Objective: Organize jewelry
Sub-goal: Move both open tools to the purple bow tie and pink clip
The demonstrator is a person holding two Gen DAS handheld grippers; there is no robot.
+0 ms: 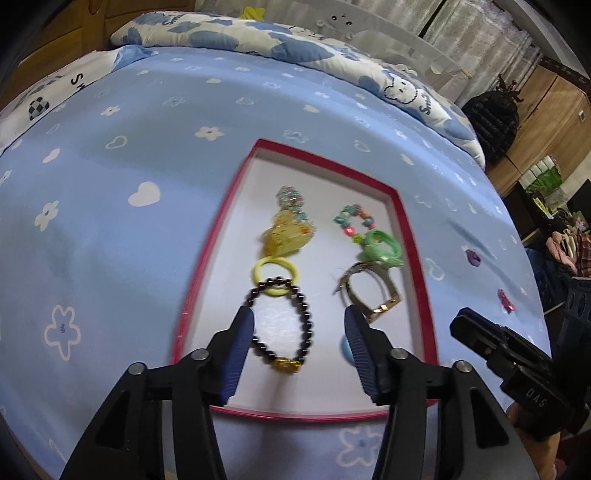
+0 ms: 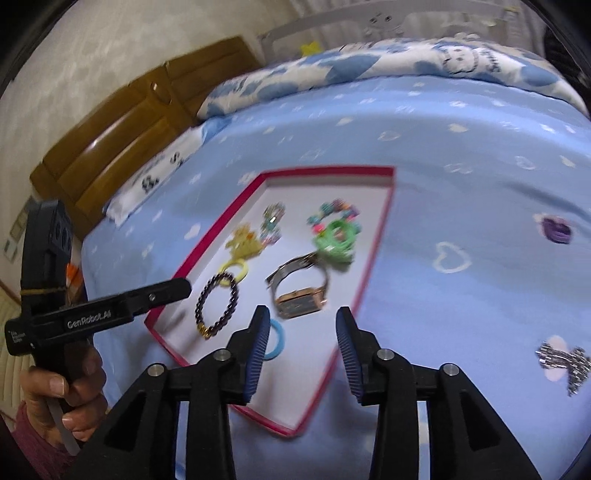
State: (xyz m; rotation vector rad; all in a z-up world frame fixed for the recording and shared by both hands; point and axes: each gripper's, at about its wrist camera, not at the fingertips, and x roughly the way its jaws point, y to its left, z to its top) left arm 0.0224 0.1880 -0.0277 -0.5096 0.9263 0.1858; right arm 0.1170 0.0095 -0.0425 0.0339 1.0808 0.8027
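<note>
A red-rimmed tray [image 1: 406, 229] with a white floor lies on the blue bed. Inside it are a dark bead bracelet [image 1: 309, 315], a yellow hair tie [image 1: 258, 269], a yellow clip [image 1: 284, 236], a green coil band [image 1: 380, 247], a gold watch [image 1: 384, 306] and a blue hair tie [image 1: 345, 347]. My left gripper [image 1: 299, 314] hovers open over the bead bracelet, which rests loose on the tray floor. My right gripper [image 2: 303, 313] is open above the tray's near right side, with the watch [image 2: 299, 304] and blue hair tie [image 2: 279, 338] lying free just beyond it.
Loose pieces lie on the sheet right of the tray: a purple hair tie [image 2: 556, 229], a silver bow clip [image 2: 563, 360] and a pink piece [image 1: 505, 300]. A folded quilt [image 1: 258, 33] lines the far side. A hand [image 2: 62, 391] holds the left tool.
</note>
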